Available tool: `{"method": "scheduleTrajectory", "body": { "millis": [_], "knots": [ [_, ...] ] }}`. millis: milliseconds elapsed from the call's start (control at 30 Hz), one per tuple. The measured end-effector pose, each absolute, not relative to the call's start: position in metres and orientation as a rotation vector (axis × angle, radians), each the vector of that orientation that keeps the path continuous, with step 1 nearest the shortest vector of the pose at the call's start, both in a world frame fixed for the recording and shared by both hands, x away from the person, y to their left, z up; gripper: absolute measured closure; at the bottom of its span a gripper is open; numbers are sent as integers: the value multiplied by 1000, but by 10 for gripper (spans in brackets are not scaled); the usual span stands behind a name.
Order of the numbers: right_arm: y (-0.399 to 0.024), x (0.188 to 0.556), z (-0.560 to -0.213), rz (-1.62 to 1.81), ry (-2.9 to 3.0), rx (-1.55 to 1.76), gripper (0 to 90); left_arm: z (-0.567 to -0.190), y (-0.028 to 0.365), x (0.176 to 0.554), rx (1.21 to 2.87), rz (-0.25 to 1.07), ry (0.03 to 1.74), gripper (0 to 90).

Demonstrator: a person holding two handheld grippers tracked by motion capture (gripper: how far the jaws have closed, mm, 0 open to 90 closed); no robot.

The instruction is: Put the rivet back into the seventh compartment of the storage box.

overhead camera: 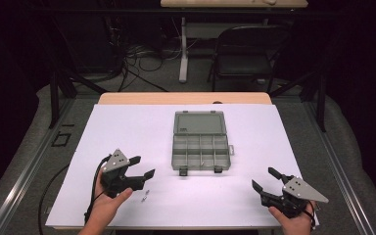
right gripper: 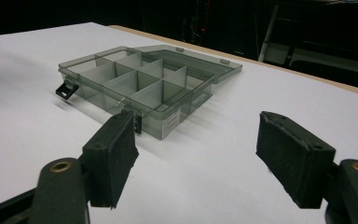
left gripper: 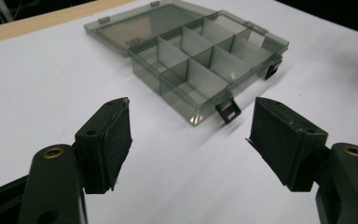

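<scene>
dark room | grey floor (overhead camera: pixel 24 147) | black chair (overhead camera: pixel 247 51) | far desk (overhead camera: pixel 232 4)

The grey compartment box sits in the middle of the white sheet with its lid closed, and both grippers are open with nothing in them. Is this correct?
Not quite: the lid is open, laid flat behind the compartment box, as the high view shows. The rest holds: the left gripper and right gripper are open and hold nothing.
</scene>
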State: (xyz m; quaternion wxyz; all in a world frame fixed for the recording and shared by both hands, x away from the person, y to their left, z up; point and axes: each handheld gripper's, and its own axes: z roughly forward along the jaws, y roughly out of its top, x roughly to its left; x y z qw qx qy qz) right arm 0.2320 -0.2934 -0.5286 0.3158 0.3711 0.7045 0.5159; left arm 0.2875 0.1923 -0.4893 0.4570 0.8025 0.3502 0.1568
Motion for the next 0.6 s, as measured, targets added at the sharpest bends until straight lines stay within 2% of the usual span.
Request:
{"method": "scheduleTrajectory", "body": {
  "millis": [367,600],
  "knots": [
    [-292,233,-529,1357,1858,979,278,-513,208,277,1996,358,932,345],
    [-292,233,-529,1357,1858,991,278,-529,206,276,2017,333,957,411]
  ]
}}
